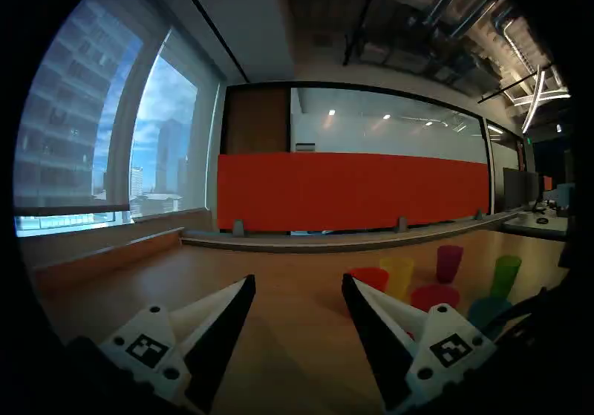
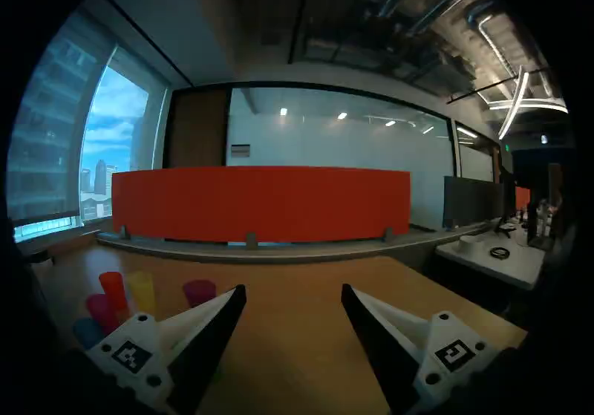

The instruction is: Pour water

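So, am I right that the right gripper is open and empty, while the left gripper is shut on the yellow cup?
Not quite: the left gripper is open and empty too. The left gripper view shows the yellow cup standing free on the wooden table, ahead of it. The right gripper is open and empty, as you said.

Mounted low over wooden table, looking forward toward orange partition well ahead. Shared: table, partition, coloured cups, near, right of left claw, left of right claw.
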